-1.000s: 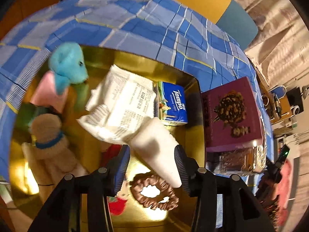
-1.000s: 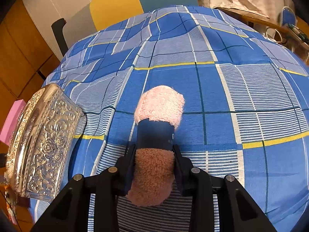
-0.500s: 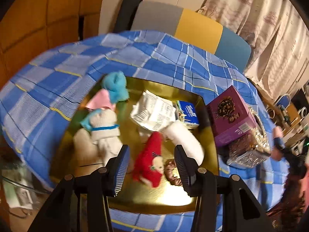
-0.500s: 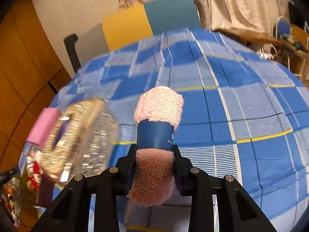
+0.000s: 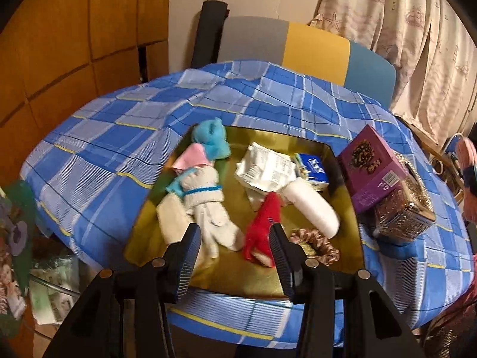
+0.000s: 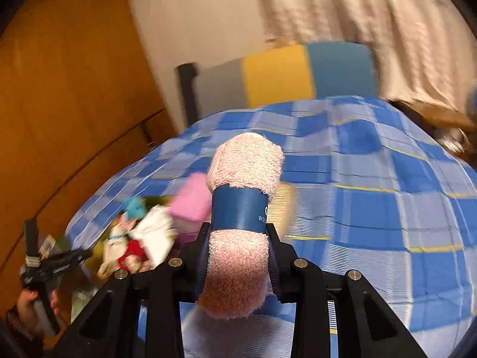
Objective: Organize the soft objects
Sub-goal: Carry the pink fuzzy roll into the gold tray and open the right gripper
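Note:
A gold tray (image 5: 238,280) on the blue checked tablecloth holds soft things: a blue plush (image 5: 210,140), a white sock doll (image 5: 205,205), a red plush (image 5: 262,226), a white roll (image 5: 313,208), a brown scrunchie (image 5: 316,244), a white packet (image 5: 265,167) and a tissue pack (image 5: 313,170). My left gripper (image 5: 235,256) hangs open above the tray's near edge, nothing between its fingers. My right gripper (image 6: 238,253) is shut on a rolled pink towel (image 6: 241,217) with a blue paper band, held in the air over the table. The towel also shows at the right edge of the left wrist view (image 5: 468,161).
A purple box (image 5: 372,167) leans on a silver ornate box (image 5: 402,211) right of the tray. A chair with grey, yellow and blue back (image 5: 307,50) stands behind the table. Clutter lies on the floor at left (image 5: 44,283). A hand (image 6: 32,304) holds the left gripper.
The left gripper has pulled back and up from the tray, so the whole tray now shows. The right gripper has lifted the towel off the cloth and swung it toward the tray.

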The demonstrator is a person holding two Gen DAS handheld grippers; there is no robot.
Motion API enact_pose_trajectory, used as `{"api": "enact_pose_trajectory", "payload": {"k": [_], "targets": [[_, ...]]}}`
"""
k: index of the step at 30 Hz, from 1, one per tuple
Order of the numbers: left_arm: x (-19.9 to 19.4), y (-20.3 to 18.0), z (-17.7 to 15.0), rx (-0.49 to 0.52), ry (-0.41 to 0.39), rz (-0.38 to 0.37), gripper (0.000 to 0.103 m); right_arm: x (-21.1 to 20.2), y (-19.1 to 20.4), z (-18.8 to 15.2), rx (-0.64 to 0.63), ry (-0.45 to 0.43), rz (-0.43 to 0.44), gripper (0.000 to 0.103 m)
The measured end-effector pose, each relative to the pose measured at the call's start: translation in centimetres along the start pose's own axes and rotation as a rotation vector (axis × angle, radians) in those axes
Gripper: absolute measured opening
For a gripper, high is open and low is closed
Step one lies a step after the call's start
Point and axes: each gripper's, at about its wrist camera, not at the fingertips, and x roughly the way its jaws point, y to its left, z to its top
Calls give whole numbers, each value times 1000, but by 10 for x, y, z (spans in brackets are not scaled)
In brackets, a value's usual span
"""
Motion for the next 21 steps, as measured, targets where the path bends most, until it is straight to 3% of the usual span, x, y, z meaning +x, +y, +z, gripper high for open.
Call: {"api": "enact_pose_trajectory", "payload": {"k": [4,7,13,21], "targets": [[-13,9,-5,19,-38,64,48,25,39,1,-71,46,80,35],[-23,14,-9,35,-71,111,48,65,87,-2,-157,146,207,35],[-32,15,-19,91,-110,204,48,103,133,-11,-317,253,287,35],[-24,19,-31,66,-40,232,48,147,189,-28,-521,411,394,35]]}}
